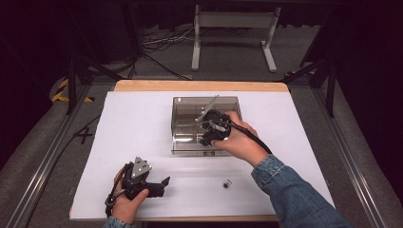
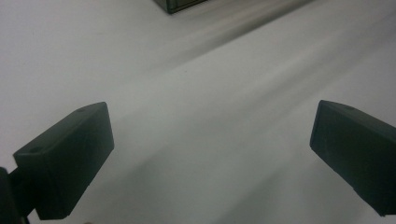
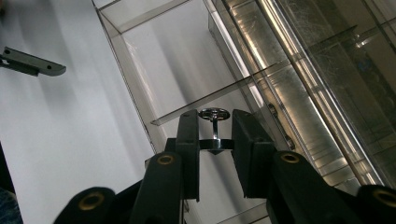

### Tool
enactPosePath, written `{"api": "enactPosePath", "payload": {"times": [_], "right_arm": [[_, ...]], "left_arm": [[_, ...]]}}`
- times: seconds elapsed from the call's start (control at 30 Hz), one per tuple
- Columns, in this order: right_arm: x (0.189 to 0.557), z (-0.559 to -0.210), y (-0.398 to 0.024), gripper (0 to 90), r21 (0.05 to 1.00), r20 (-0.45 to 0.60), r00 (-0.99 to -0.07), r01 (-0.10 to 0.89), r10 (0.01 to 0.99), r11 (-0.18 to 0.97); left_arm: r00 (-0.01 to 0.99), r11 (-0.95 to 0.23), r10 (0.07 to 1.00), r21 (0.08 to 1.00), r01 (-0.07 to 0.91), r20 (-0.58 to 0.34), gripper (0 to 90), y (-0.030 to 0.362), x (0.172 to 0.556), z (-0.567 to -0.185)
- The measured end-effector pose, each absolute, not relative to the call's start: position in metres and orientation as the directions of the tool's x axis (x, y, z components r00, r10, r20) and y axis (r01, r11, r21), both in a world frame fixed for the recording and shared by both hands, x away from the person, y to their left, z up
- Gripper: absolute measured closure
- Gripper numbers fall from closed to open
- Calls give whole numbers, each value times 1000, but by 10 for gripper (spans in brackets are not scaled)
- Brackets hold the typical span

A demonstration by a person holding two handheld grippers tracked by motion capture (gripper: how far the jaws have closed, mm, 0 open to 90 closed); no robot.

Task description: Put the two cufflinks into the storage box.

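Here's the clear plastic divided box (image 1: pixel 190 137), sitting on the white surface (image 1: pixel 142 118), and the right gripper (image 1: pixel 212 129) is down inside it. In the right gripper view the box (image 3: pixel 154 56) splits into compartments by thin clear partitions; the one just beyond the jaws looks bare, only white surface showing through its floor. What lies in the compartments to the side I cannot tell through the glare.

Now the catch: a small metal spool-shaped part (image 3: pixel 214 130), two discs joined by a thin stem. The right gripper (image 3: pixel 215 140) has its jaws closed in on the lower disc, pads pressing from both sides, so it's clamped on that part. The stem, its long axis, runs away from the gripper, with the free disc pointing at the partition edge right by it. The part sits inside the box, near its front wall.

Over to the left gripper (image 1: pixel 164 183): it rests on the surface in front of the box, well apart from it. In the left gripper view the gripper (image 2: pixel 210 140) has its jaws spread wide, nothing between them, a box corner (image 2: pixel 180 4) far ahead.

A second small metal piece (image 1: pixel 226 184) lies on the surface in front of the box, near the right sleeve (image 1: pixel 294 190).
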State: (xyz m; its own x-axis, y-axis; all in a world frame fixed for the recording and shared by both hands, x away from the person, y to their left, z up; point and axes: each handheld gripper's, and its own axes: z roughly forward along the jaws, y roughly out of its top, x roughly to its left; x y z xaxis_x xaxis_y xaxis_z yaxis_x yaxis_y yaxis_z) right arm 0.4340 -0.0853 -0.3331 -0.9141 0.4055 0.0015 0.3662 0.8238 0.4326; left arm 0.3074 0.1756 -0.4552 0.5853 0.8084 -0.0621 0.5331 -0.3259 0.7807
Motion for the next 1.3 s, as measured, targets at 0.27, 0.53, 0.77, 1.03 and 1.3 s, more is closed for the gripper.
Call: {"api": "enactPosePath", "payload": {"times": [0.27,0.53,0.77,1.03,1.3], "right_arm": [[434,-338,-84,731,421,6,-916,367,402,829],[434,-341,-83,731,408,6,-915,370,403,834],[435,-344,-82,730,408,9,-916,370,402,835],[435,-345,-81,722,405,8,-914,373,405,835],[435,-345,-83,693,413,8,-913,375,409,830]], "left_arm": [[586,-328,808,779,534,-61,3,176,307,-455],[587,-331,808,779,533,-58,3,175,307,-455],[586,-328,808,779,535,-62,4,175,307,-456],[587,-332,807,778,533,-58,3,175,308,-455],[584,-326,809,781,534,-62,3,174,307,-456]]}}
